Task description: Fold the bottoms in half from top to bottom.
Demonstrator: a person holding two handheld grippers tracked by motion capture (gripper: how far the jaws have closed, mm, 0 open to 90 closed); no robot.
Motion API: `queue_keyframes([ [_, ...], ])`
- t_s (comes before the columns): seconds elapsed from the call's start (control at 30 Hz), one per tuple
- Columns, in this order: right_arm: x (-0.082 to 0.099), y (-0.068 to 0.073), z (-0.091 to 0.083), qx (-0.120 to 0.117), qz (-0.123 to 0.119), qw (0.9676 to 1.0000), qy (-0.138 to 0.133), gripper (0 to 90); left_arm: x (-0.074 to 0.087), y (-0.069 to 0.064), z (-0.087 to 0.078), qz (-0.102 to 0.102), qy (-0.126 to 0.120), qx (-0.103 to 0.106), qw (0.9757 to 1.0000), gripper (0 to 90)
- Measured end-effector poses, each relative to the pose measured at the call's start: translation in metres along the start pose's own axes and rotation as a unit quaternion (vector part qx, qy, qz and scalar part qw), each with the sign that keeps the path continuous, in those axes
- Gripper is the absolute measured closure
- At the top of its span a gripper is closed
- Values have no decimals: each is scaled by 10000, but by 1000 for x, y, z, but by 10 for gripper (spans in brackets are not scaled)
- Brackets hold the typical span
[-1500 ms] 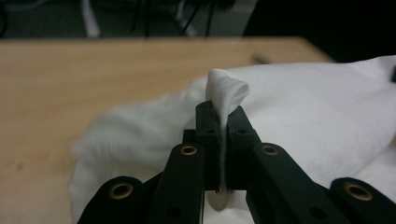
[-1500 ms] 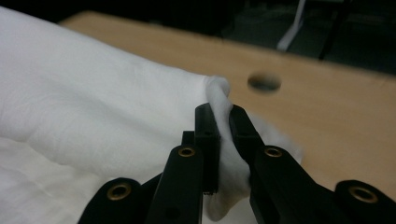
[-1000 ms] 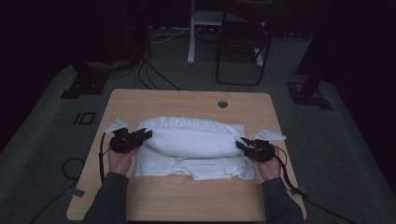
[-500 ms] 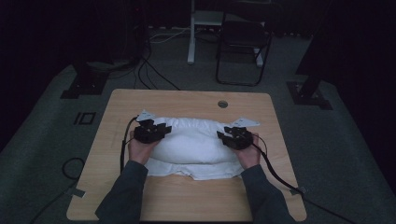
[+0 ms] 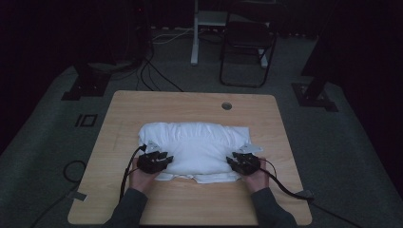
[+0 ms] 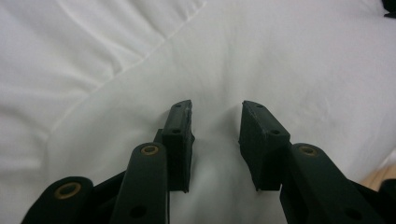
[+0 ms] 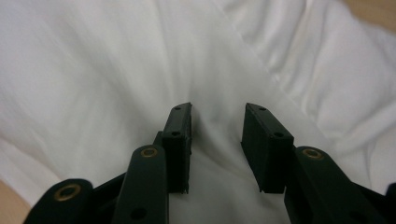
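A thick white folded cloth (image 5: 199,142) lies across the middle of the wooden table (image 5: 142,107). My left gripper (image 5: 166,159) is at the cloth's near left corner and my right gripper (image 5: 232,161) at its near right corner, both pointing inward. In the left gripper view the jaws of the left gripper (image 6: 215,116) pinch a thick bulge of the cloth (image 6: 289,56), with creases running into the gap. The right gripper view shows the right gripper (image 7: 217,119) holding a puckered fold of the cloth (image 7: 93,70) the same way.
A round cable hole (image 5: 226,105) sits near the table's far edge. Beyond the table stand a dark chair (image 5: 247,42) and floor cables (image 5: 157,76). Cables trail from both grippers over the near table edge. Bare wood lies on all sides of the cloth.
Both grippers first moved inward and slightly away, then came back toward the near edge and apart. The cloth went from a long roll to a wider, puffier bundle.
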State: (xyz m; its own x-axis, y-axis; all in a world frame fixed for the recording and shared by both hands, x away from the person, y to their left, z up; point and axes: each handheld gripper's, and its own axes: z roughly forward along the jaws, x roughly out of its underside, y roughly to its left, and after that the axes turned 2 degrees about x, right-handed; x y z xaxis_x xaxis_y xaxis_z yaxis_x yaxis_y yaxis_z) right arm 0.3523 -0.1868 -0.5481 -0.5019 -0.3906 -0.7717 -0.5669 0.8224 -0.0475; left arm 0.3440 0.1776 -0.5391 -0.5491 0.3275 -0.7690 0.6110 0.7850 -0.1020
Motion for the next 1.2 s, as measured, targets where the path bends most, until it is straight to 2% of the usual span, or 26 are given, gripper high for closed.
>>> queue_keyframes([
  [0.1, 7, -1, 0, 29, -16, 10000, 84, 632, 4, 0, -1, 3, 12, -24, 10000, 645],
  [0.13, 15, -2, 1, -4, -63, 9999, 127, 649, 17, 7, -1, -135, 12, 7, 9999, 646],
  [0.17, 15, -2, 1, -4, -63, 9999, 127, 649, 17, 7, -1, -135, 12, 7, 9999, 649],
  [0.2, 16, -2, 0, 6, -100, 9999, 107, 656, 21, 11, -3, -264, -26, 71, 9996, 652],
  [0.23, 16, -1, 0, 14, -104, 9999, 125, 657, 22, 11, -3, -261, -28, 52, 9996, 656],
  [0.57, 22, 5, -8, -67, -97, 9998, 169, 672, 30, 6, -7, -287, -43, 37, 9996, 673],
  [0.77, 28, 9, -14, -119, -72, 9998, 160, 672, 41, -3, -17, -456, -109, 129, 9988, 672],
  [0.97, 28, 8, -14, -170, -15, 9997, 146, 671, 43, -6, -20, -499, -113, 135, 9986, 670],
  [1.07, 29, 7, -14, -202, 8, 9997, 142, 672, 41, -5, -26, -393, -420, 144, 9982, 594],
  [1.1, 29, 7, -14, -202, 8, 9997, 142, 672, 41, -5, -26, -393, -420, 144, 9982, 561],
  [1.13, 29, 7, -14, -210, 16, 9997, 138, 671, 40, -5, -31, -319, -570, 56, 9979, 561],
  [1.17, 29, 6, -14, -235, 23, 9996, 130, 671, 36, -2, -41, -276, -912, -219, 9952, 490],
  [1.2, 29, 6, -14, -240, 25, 9996, 124, 671, 36, -2, -41, -276, -912, -219, 9952, 451],
])
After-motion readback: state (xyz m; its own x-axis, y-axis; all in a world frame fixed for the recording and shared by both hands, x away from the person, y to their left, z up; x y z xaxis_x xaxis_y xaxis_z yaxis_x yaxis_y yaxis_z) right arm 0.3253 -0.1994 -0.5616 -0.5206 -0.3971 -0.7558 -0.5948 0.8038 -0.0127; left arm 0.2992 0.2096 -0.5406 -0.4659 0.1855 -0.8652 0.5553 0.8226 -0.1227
